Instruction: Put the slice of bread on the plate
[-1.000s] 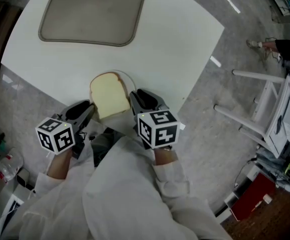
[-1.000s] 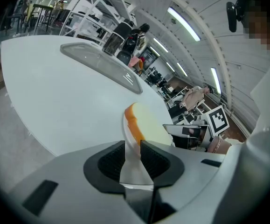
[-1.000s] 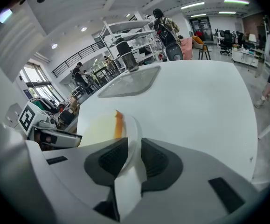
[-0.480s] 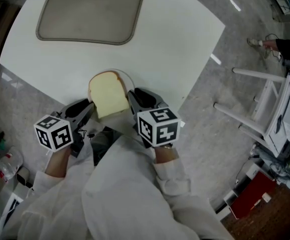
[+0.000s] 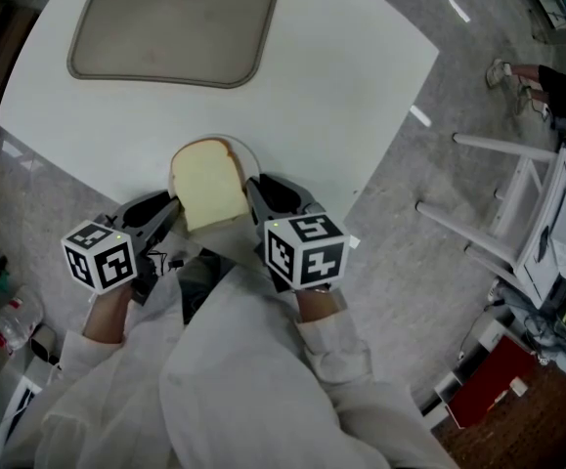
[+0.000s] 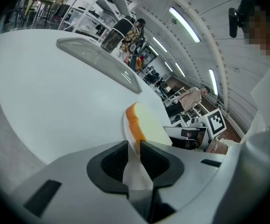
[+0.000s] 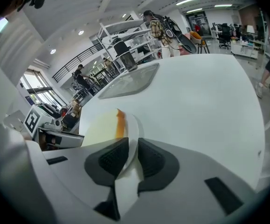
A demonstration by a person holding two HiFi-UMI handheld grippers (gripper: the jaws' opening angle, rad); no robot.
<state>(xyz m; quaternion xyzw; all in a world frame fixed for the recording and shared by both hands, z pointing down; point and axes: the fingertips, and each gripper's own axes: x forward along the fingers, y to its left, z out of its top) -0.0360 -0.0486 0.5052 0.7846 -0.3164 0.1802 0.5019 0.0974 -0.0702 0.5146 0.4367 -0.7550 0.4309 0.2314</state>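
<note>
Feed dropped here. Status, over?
Left gripper, right gripper: both shut on plate rim. Bread slice lying on plate. Tray far back, not in the way.

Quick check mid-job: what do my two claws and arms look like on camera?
The left claw and right claw share light grey bodies and black ribbed pads. Each carries a white cube printed with black square markers: left cube, right cube. The arms wear loose white sleeves.
</note>
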